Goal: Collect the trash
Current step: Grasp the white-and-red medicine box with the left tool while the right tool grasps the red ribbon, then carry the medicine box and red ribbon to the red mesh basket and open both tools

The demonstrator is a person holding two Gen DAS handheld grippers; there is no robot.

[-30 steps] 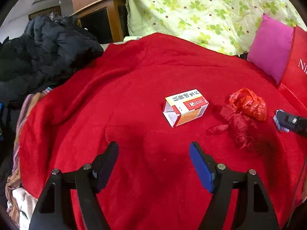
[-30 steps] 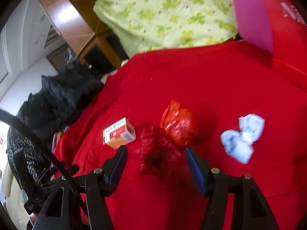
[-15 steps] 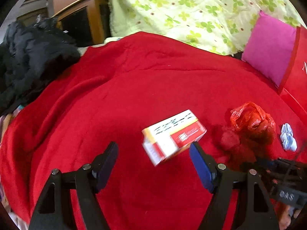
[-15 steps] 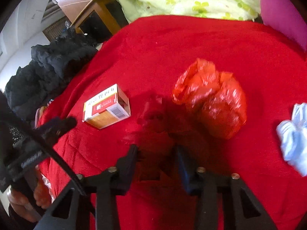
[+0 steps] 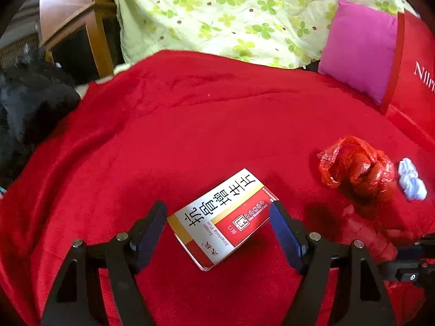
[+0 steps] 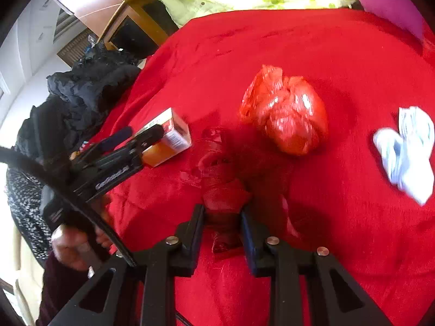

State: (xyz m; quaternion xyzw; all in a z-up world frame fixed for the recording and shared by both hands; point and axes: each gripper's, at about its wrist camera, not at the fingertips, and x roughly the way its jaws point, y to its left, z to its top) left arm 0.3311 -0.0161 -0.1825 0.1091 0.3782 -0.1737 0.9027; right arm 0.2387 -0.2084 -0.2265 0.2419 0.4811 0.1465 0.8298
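Red blanket [image 5: 190,125] | 1 box [image 5: 221,217], left tool [image 5: 217,226] agape | 1 red wrapper [image 6: 224,198] pinched, right tool [image 6: 222,228] | 1 bag [image 6: 288,114] | 1 tissue [image 6: 407,149]

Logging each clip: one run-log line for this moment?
right tongs: shut on dark red wad | left tongs: open around box | bag, tissue: untouched

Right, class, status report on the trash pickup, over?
Right hand-held gripper shut on dark red wrapper. Left hand-held gripper open, straddling medicine box. Red bag, white tissue loose. Nothing blocking.
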